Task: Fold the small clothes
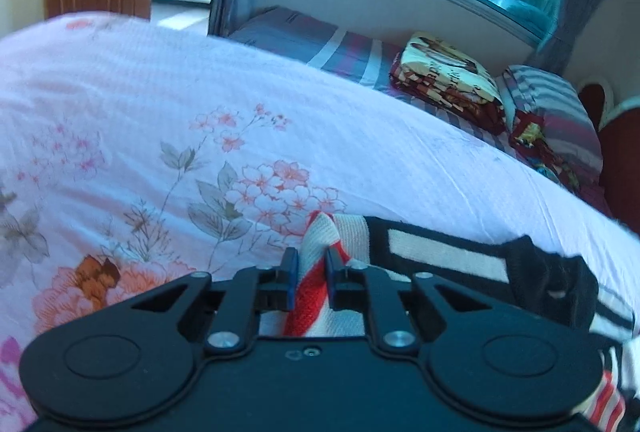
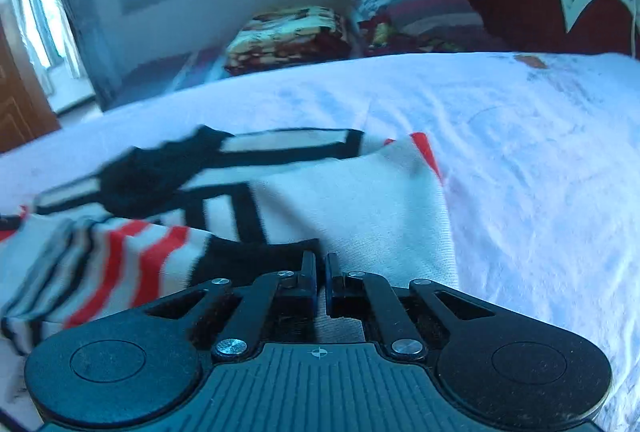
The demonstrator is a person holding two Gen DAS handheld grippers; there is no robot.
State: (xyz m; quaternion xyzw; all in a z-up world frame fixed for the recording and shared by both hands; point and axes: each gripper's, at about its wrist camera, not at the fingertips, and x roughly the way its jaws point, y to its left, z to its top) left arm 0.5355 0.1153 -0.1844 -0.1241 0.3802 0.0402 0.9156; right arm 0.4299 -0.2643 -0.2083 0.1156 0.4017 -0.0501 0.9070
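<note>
- Left wrist view: the bed [image 1: 120, 103], under a pink floral sheet, filled most of the frame.
- A folded patterned blanket [image 1: 444, 71] and a striped pillow [image 1: 556, 103] lay at the bed's far side, well apart from the work.
- The small striped garment [image 1: 440, 256], cream with red and black bands, lay on the sheet just ahead of both tools.
- The left hand-held gripper [image 1: 312, 272] was narrowed onto a bunched red-and-cream fold of the garment.
- The right hand-held gripper [image 2: 320, 272] was closed almost completely at the garment's near edge; whether cloth was pinched could not be told.
</note>
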